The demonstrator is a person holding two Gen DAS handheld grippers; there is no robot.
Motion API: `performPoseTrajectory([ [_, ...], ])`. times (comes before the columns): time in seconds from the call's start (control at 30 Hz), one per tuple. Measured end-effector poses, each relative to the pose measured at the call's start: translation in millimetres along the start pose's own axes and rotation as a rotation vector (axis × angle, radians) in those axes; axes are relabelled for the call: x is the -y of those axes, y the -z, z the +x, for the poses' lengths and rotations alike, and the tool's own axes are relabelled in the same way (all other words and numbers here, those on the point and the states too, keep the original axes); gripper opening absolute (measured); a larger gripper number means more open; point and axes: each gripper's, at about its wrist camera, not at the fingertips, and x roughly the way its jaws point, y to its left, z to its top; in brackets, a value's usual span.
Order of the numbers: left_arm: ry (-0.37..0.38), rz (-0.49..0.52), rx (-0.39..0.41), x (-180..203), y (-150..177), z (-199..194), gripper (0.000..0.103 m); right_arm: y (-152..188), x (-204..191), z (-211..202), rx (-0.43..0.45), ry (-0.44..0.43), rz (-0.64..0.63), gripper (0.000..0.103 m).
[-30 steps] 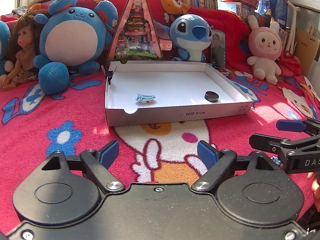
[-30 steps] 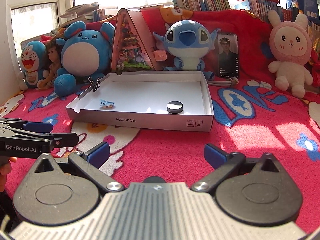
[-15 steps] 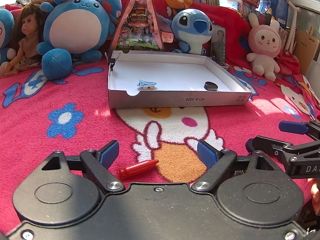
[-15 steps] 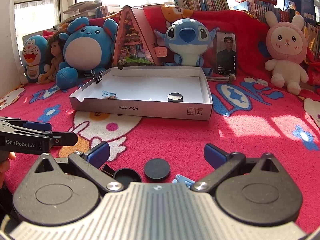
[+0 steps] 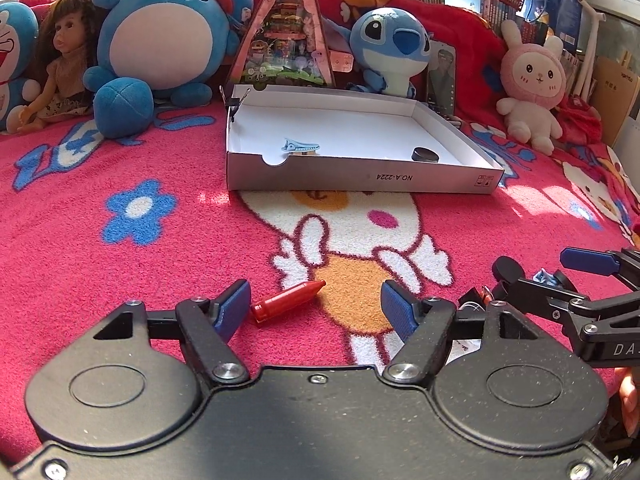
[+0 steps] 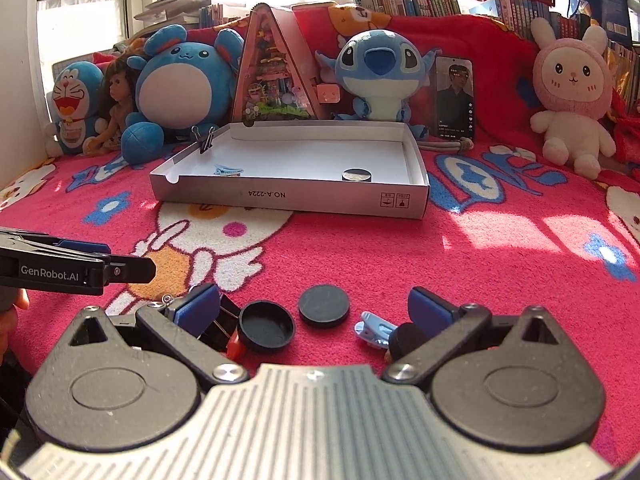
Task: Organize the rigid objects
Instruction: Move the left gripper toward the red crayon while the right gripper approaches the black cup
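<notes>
A pink cartoon-printed blanket (image 5: 120, 280) covers the surface, with a shallow white cardboard tray (image 5: 360, 178) near its far edge and a row of plush toys behind it.

At the left, the left gripper (image 5: 314, 306) hovers low over the near part of the blanket. Its jaws are closing around a red crayon (image 5: 288, 300), which lies between them, its blunt end just beside the left pad; the pads do not yet press on it. This looks like the pick-up step for the crayon. The next move calls for the jaws to finish closing on it, then a lift and a carry to the tray.

In the middle, the tray already holds two things: one light blue hair clip (image 5: 300, 146) near its front left corner and one black round cap (image 5: 425, 155) near its front right corner. One black binder clip (image 5: 234, 101) grips the tray's back left corner.

At the right, the right gripper (image 6: 314, 306) stands wide apart, holding nothing. On the blanket between its fingers lie one upturned black cap (image 6: 266, 326), one flat black disc (image 6: 324, 306), and one more blue hair clip (image 6: 372, 330). Other small pieces sit half hidden beside the fingers; I cannot tell what they are.
</notes>
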Motion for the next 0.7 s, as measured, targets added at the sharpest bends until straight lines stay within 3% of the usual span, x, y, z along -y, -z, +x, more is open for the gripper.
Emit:
performPoseTrajectory([
  [0.23,-0.036,0.008,0.037,3,6,-14,0.068,5,-5,-8,-0.007,-0.069,-0.038,0.102],
  [0.33,-0.065,-0.015,0.048,0,9,-22,0.064,7,-9,-14,-0.012,-0.069,-0.077,0.094],
  [0.4,-0.065,-0.022,0.047,-2,10,-26,0.045,7,-8,-18,-0.015,-0.070,-0.083,0.088],
  [0.53,-0.061,-0.038,0.030,-8,12,-29,0.039,8,-8,-19,-0.037,-0.079,-0.080,0.073],
  [0.7,-0.060,-0.037,0.014,-9,16,-25,0.036,11,-10,-14,-0.073,-0.081,-0.074,0.047],
])
